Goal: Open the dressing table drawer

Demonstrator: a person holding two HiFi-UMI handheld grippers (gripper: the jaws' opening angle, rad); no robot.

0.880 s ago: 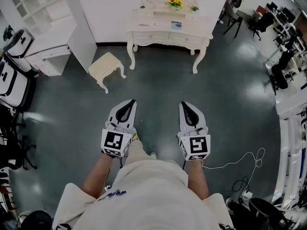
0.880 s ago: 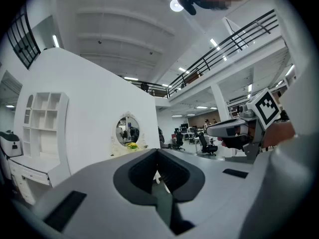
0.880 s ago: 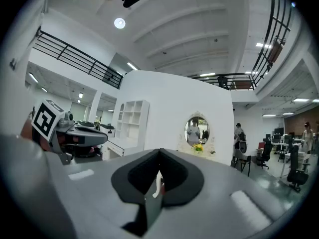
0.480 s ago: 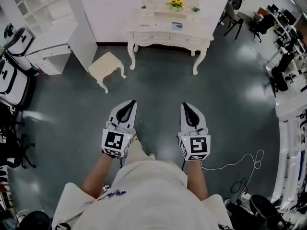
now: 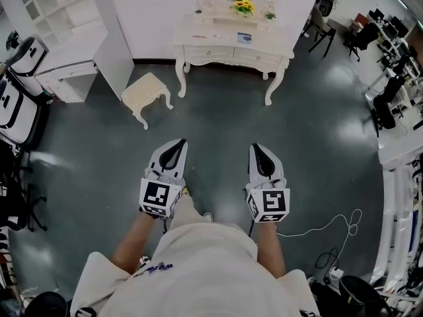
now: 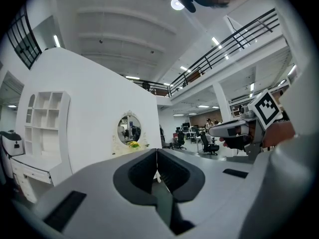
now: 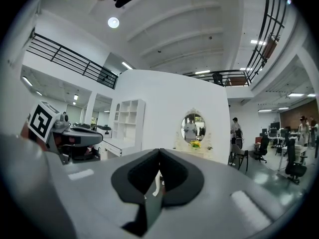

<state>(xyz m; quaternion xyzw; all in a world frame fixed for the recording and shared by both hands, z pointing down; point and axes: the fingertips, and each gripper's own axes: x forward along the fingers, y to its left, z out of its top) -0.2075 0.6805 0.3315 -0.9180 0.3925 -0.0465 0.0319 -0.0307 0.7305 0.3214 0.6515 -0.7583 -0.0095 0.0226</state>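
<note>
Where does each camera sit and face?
Head view: on the head, steeply down at grey floor; forearms, left gripper, right gripper.
Left gripper view: on the left gripper, level along shut fingers; right gripper at right.
Right gripper view: on the right gripper, level; left gripper at left.
Shared: cream carved dressing table, oval mirror, yellow flowers.

The head view looks from high up, steeply down at the floor [image 5: 218, 124], with the dressing table [image 5: 221, 35] far off at the top. Each gripper view sits right behind its own jaws and looks level toward that far table. All three share its yellow flowers [image 5: 241, 4].
</note>
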